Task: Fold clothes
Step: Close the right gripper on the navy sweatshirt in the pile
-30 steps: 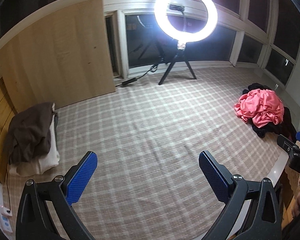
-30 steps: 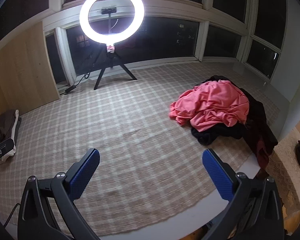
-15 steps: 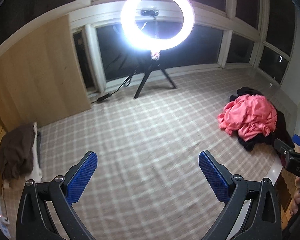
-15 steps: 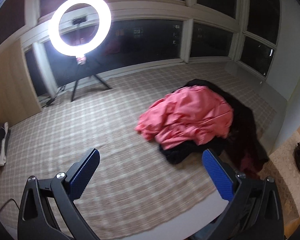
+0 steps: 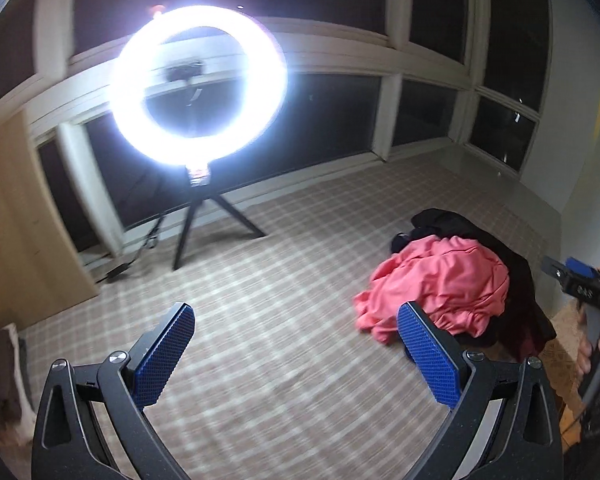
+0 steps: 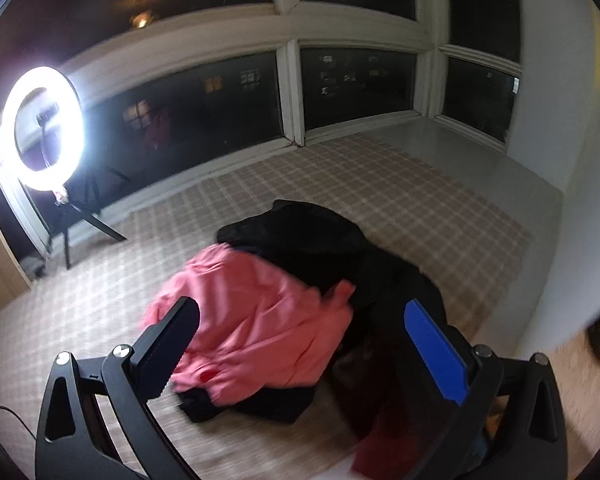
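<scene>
A crumpled pink garment lies on top of a pile of black clothes on the plaid mat. My right gripper is open and empty, held just above and in front of the pile. The pink garment and the black clothes also show in the left wrist view, at the right. My left gripper is open and empty over the bare mat, to the left of the pile. The right gripper's body shows at the far right edge.
A lit ring light on a tripod stands at the back by the dark windows, also in the right wrist view. A wooden panel stands at the left. Folded brown and white clothes lie at the far left. A white wall stands at the right.
Both grippers have swung to the right and closer to the clothes pile. The pile now fills the middle of the right wrist view. Both stay open.
</scene>
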Action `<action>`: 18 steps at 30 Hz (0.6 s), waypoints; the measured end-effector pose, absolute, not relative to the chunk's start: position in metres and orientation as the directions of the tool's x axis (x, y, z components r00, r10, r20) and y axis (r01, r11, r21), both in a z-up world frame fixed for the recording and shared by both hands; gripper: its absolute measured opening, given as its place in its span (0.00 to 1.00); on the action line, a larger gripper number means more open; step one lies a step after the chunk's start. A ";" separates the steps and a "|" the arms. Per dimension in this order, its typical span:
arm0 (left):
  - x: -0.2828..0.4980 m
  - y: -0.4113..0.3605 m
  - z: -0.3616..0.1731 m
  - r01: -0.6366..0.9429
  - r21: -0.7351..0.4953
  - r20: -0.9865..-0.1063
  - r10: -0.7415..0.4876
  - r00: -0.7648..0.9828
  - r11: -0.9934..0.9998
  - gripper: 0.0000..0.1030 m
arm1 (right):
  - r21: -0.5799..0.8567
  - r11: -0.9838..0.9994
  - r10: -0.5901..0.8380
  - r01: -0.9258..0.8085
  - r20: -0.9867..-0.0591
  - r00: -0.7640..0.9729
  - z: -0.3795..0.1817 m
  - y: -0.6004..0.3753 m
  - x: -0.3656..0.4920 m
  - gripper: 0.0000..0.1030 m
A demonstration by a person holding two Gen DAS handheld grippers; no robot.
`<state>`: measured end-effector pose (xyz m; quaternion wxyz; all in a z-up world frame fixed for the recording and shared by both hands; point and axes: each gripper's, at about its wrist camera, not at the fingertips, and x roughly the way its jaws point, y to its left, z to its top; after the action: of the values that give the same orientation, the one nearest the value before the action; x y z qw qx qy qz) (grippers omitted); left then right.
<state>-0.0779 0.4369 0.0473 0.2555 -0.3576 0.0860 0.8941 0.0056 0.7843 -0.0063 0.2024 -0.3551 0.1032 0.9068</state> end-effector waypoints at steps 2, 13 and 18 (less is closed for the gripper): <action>-0.083 0.455 0.044 -0.532 -0.035 -0.697 0.402 -0.594 -0.846 0.99 | 0.028 -0.916 0.264 -0.400 -0.709 -0.654 -0.018 0.800 -0.020 1.00; -0.108 0.487 0.021 -0.498 0.019 -0.754 0.315 -0.577 -0.867 0.99 | 0.037 -0.975 0.095 -0.217 -0.818 -0.567 -0.077 0.844 -0.133 0.98; -0.122 0.479 0.009 -0.453 0.011 -0.777 0.277 -0.565 -0.892 0.99 | 0.081 -0.986 -0.001 -0.149 -0.883 -0.469 -0.099 0.851 -0.162 0.61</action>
<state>-0.1223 0.4791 0.0090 0.2077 -0.4173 0.1052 0.8784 -0.1621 0.8514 -0.0994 0.0433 -0.5133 0.0732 0.8540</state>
